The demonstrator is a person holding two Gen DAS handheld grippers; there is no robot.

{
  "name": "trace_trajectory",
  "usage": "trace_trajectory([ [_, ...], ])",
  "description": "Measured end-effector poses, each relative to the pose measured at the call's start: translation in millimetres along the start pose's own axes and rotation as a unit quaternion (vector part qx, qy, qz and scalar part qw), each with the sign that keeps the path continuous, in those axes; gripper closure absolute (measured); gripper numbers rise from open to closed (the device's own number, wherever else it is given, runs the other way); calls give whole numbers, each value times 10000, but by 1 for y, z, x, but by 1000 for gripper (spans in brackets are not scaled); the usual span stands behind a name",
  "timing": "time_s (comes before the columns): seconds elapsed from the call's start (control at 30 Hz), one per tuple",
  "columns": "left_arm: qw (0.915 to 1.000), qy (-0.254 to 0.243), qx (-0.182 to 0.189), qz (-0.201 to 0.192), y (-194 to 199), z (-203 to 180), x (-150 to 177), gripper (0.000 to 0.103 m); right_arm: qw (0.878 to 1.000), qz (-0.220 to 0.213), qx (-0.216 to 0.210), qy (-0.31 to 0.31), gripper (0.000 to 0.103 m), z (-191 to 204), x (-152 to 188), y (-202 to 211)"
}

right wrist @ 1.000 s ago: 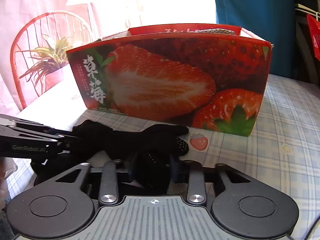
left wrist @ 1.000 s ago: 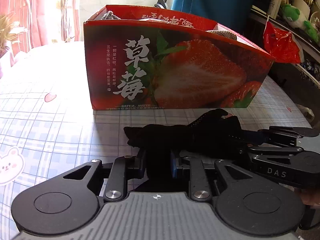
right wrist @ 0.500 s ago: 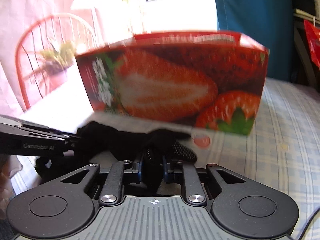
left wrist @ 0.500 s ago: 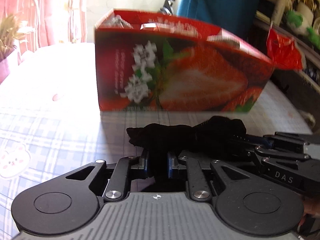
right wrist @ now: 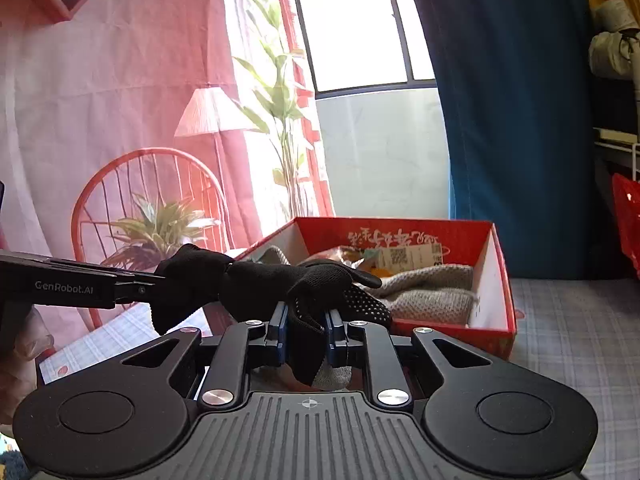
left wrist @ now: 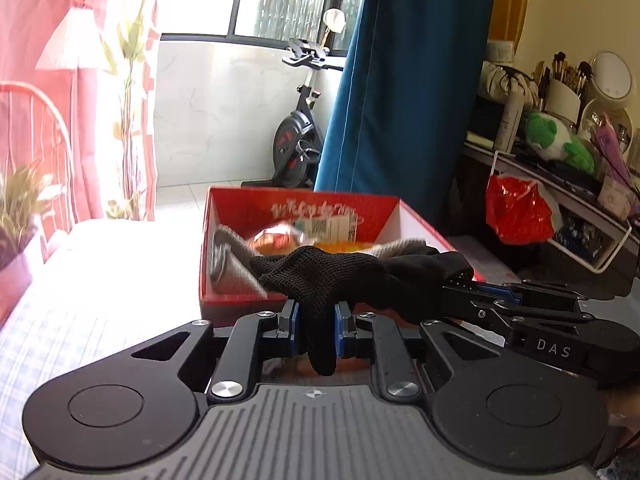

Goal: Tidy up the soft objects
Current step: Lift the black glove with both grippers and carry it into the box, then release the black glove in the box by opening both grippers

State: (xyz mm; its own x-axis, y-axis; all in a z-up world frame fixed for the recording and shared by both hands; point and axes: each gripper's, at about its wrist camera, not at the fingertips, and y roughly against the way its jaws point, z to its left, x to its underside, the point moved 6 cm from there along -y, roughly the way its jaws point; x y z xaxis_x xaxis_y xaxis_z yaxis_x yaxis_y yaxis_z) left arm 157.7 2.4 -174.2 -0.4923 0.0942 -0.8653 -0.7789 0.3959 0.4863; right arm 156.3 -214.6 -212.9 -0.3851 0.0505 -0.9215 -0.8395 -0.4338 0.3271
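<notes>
A black knitted glove (left wrist: 352, 280) hangs stretched between both grippers, above the near edge of a red strawberry box (left wrist: 224, 208). My left gripper (left wrist: 316, 322) is shut on one end of the glove, and my right gripper (right wrist: 306, 330) is shut on the other end, where white grip dots show. Seen from the right wrist, the glove (right wrist: 256, 284) runs leftward to the left gripper's fingers (right wrist: 132, 280). Inside the box (right wrist: 496, 280) lie a grey knitted item (right wrist: 432, 288) and some packets.
The box stands on a table with a checked blue cloth (right wrist: 568, 328). A red wire chair (right wrist: 136, 200) and a potted plant (right wrist: 160, 228) stand left. A cluttered shelf with a red bag (left wrist: 516, 208) is at right; a blue curtain (left wrist: 400, 80) hangs behind.
Both grippers closed on the glove and lifted it off the table. The view rose from the box's front wall to above its open top.
</notes>
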Motion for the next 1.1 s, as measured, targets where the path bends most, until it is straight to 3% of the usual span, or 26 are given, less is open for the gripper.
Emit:
trace_trajectory([
  [0.2,9996,138,176,179,-31,0,-34,85,9997,79,226,74,87,-23,-40,-24],
  [0.47,9921,711,217,1010,-108,12,-50,85,9940,701,837,11,87,-60,-51,-92],
  [0.73,9834,71,-182,1805,-172,9,-36,84,9813,1441,1273,43,86,-83,-25,-143],
  [0.83,9777,-29,-206,2089,-189,11,-28,84,9723,2013,1176,-164,84,-90,-8,-160],
  [1.1,9711,-464,-165,2335,-202,14,-23,84,9654,2355,847,-730,84,-111,-2,-173],
])
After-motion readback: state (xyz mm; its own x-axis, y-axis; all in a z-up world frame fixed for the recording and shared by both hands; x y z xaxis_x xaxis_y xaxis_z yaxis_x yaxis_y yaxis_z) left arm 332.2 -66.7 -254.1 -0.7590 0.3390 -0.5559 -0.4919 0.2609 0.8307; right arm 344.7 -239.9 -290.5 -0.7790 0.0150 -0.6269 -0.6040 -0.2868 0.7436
